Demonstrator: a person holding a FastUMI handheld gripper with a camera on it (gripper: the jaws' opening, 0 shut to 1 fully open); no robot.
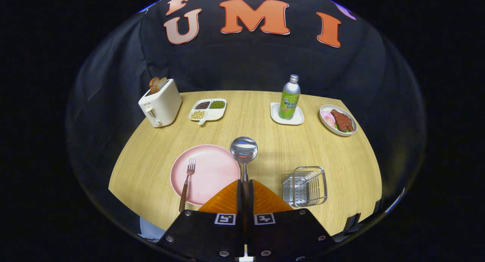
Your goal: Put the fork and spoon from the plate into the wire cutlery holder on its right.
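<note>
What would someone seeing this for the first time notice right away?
First, the spoon, clamped by its handle between the gripper's orange fingers, its shiny bowl raised over the wooden table. Next, the pink plate just left of the fingers, with the fork lying on it, handle past the rim. Just right of the fingers stands the wire cutlery holder.
</note>
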